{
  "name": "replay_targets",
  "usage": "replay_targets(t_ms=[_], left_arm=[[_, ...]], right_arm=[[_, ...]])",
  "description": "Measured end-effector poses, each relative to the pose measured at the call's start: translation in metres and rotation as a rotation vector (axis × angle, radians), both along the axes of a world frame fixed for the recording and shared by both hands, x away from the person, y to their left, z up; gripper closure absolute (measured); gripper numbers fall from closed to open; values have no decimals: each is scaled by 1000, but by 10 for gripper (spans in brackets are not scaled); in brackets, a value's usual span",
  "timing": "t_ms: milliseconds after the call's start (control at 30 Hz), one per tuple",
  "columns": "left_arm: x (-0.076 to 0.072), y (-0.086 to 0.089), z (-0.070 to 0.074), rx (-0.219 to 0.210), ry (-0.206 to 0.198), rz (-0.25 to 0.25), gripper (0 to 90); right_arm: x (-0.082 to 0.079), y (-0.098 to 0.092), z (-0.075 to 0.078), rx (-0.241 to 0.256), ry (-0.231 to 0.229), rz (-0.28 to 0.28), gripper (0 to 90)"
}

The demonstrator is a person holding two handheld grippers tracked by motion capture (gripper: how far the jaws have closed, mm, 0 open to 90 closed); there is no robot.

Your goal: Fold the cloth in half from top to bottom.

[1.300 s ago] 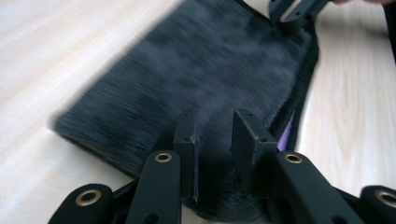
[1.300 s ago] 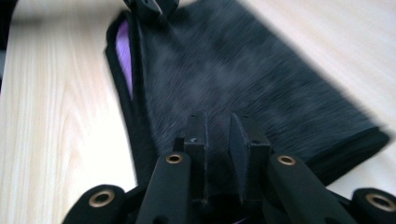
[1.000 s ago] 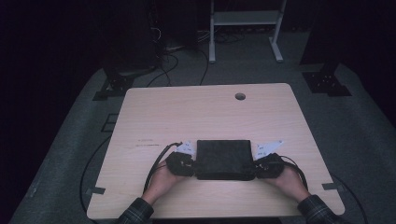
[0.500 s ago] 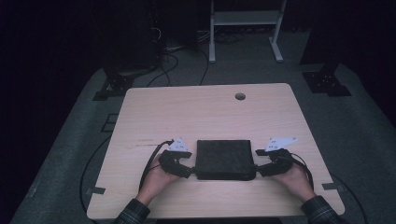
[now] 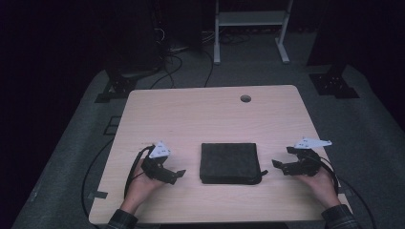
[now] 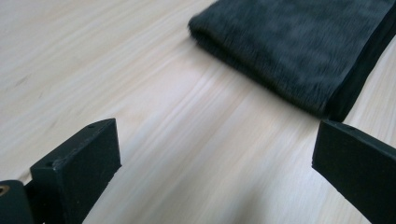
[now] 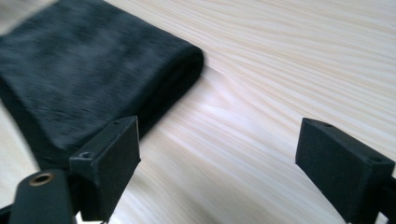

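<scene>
My left gripper [image 5: 177, 174] rests low on the table [image 5: 191, 114] with its jaws spread wide and nothing between them, and my right gripper [image 5: 278, 165] mirrors it on the other side, jaws likewise parted and empty. Between them, apart from both, lies the folded dark cloth [image 5: 229, 162], near the front edge of the table and roughly centred. I judge the folding is essentially finished: the cloth sits as a compact, squared stack with stacked layers showing along its edges, and little seems left beyond perhaps tidying a small tab poking out at its right front corner. Its surface looks soft, napped and charcoal, like towelling.
</scene>
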State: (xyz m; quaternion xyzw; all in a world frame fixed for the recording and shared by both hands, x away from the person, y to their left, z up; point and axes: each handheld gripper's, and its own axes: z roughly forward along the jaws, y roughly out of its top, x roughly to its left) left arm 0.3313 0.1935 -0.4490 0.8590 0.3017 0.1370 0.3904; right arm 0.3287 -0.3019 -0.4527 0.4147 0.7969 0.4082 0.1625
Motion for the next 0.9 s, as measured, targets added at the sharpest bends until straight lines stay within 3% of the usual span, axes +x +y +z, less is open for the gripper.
replay_targets(t_ms=[233,367,533,700,733,900], left_arm=[[-7,23,-10,38,14,54,0],[-10,33,-19,79,30,86,0],[-14,41,-29,111,66,80,0],[-18,48,-33,73,42,68,0],[-18,49,-34,63,33,61,0],[-19,51,-35,55,25,59,0]], right_arm=[[-5,-14,-11,-52,-17,-83,84],[-5,-21,-18,-85,19,-123,84],[-7,-25,-26,-110,45,-151,70],[-8,-28,-33,-143,47,-162,8],[-7,-29,-35,-124,56,-159,2],[-7,-30,-35,-122,58,-157,2]])
